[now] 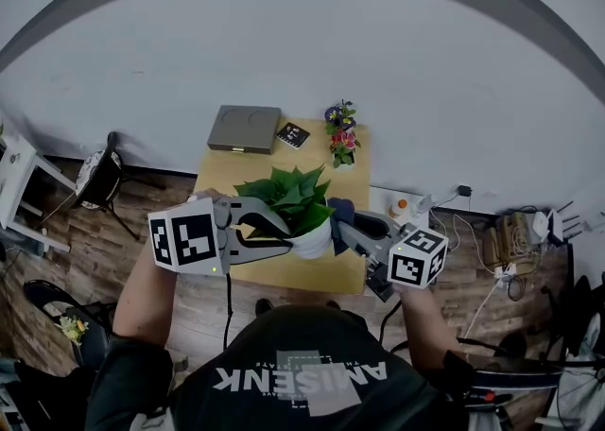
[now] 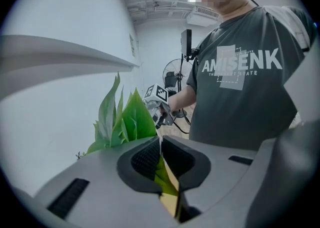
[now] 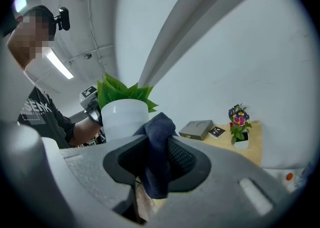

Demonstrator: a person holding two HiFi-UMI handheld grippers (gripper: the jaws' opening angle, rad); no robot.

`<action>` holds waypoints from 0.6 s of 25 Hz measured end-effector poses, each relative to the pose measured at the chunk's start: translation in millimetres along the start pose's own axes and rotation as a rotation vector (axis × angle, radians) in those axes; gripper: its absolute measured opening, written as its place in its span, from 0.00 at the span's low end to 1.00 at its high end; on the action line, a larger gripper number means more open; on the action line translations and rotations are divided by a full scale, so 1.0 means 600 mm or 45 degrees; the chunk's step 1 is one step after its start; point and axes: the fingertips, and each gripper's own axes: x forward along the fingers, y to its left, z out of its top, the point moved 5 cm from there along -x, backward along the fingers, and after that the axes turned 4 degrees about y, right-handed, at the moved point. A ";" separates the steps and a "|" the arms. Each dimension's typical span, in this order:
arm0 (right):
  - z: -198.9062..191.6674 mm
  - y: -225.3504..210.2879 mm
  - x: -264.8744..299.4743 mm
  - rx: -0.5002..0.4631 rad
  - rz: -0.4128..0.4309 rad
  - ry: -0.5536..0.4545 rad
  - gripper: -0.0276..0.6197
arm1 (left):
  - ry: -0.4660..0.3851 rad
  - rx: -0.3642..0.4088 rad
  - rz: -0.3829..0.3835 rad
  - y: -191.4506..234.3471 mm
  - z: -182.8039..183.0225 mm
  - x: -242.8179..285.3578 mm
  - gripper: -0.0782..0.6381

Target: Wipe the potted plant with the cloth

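Soft matt cloth [image 3: 159, 147], smooth glossy pot [image 3: 124, 118], wooden table [image 1: 227, 176]

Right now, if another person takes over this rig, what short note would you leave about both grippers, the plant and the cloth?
Left gripper: shut on a leaf of the potted plant.
Right gripper: shut on the dark cloth, held beside the white pot; contact is not clear.
The plant is at the near part of the wooden table.
Done: both grips are set. How much is wiped cannot be seen.
Left: probably wipe the held leaf, then the others.
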 end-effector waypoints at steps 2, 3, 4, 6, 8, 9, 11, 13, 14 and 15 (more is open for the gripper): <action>-0.011 -0.003 -0.001 0.009 -0.004 0.016 0.21 | -0.002 -0.002 0.004 0.002 -0.002 0.000 0.14; -0.016 -0.004 -0.001 0.013 -0.005 0.022 0.21 | -0.005 -0.003 0.005 0.002 -0.002 -0.001 0.14; -0.019 -0.005 -0.002 0.016 -0.006 0.028 0.21 | -0.008 -0.004 0.005 0.003 -0.002 -0.002 0.14; -0.019 -0.011 -0.004 0.021 -0.005 0.028 0.21 | -0.018 -0.008 -0.009 0.002 0.000 -0.003 0.13; -0.003 -0.022 -0.007 0.028 -0.003 0.002 0.21 | -0.047 -0.020 -0.052 0.001 0.004 -0.005 0.13; 0.010 -0.027 -0.007 0.027 -0.001 -0.018 0.21 | -0.069 -0.027 -0.079 0.001 0.007 -0.007 0.13; 0.041 -0.031 -0.004 0.006 0.012 -0.053 0.21 | -0.103 -0.032 -0.113 0.001 0.013 -0.010 0.13; 0.068 -0.026 0.003 -0.031 0.052 -0.072 0.21 | -0.110 -0.026 -0.119 0.000 0.016 -0.011 0.13; 0.079 -0.022 0.008 -0.047 0.077 -0.075 0.21 | -0.110 -0.023 -0.118 0.000 0.017 -0.011 0.13; 0.087 -0.019 0.014 -0.058 0.103 -0.075 0.21 | -0.114 -0.021 -0.119 -0.001 0.018 -0.011 0.13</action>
